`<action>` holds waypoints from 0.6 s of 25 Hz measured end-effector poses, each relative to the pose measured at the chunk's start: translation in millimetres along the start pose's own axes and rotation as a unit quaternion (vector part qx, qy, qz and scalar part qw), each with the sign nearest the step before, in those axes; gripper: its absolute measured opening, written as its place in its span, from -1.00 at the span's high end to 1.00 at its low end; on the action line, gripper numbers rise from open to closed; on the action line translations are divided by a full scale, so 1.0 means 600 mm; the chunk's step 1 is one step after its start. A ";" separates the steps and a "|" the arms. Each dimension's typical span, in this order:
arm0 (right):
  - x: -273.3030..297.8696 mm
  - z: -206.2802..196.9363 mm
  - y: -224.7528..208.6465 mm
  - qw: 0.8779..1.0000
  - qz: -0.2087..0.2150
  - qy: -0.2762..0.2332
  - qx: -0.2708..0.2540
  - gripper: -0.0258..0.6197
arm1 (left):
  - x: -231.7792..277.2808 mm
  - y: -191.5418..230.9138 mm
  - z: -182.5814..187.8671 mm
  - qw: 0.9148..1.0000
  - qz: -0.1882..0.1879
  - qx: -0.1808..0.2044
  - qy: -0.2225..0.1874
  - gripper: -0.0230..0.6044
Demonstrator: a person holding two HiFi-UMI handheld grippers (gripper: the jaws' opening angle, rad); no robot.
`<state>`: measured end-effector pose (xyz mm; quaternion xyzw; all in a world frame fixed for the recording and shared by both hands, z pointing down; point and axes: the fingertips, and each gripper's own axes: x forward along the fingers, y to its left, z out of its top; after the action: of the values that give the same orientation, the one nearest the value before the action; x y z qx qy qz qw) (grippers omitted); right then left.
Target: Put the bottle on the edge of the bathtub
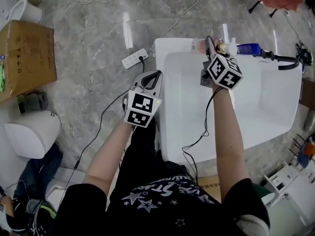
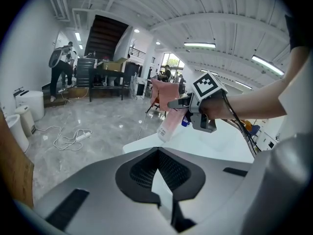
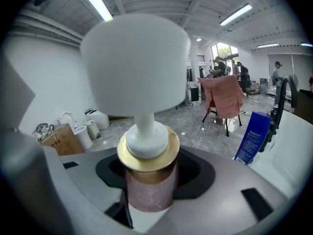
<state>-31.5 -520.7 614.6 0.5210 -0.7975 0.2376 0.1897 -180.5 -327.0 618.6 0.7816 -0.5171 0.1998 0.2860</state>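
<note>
A pink glittery bottle with a gold collar and a white pump head stands between the jaws of my right gripper, which is shut on it. In the head view this gripper holds the bottle over the far rim of the white bathtub. The left gripper view shows the bottle tilted, its base just above the tub's corner. My left gripper hangs beside the tub's left edge. Its jaws are shut with nothing between them.
A blue bottle lies on the far rim beside a black faucet. A power strip and cables lie on the marble floor left of the tub. A cardboard box and a toilet stand at the left.
</note>
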 end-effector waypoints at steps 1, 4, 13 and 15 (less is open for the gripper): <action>0.006 0.000 0.000 1.000 0.000 0.002 -0.005 0.24 | 0.002 0.001 -0.002 1.000 0.000 -0.002 0.001 0.88; 0.022 0.001 0.003 1.000 -0.001 0.007 -0.019 0.24 | 0.006 0.002 -0.002 1.000 0.001 -0.005 0.000 0.88; 0.049 -0.004 0.027 0.997 -0.014 0.046 -0.061 0.24 | 0.003 0.007 -0.018 1.000 0.001 -0.012 0.007 0.88; 0.054 -0.001 0.029 0.997 -0.017 0.052 -0.062 0.24 | 0.001 0.006 -0.020 1.000 0.001 -0.013 0.007 0.88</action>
<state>-60.0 -537.9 629.8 0.5082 -0.7910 0.2112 0.2673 -183.6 -320.6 628.8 0.7761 -0.5183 0.1983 0.2995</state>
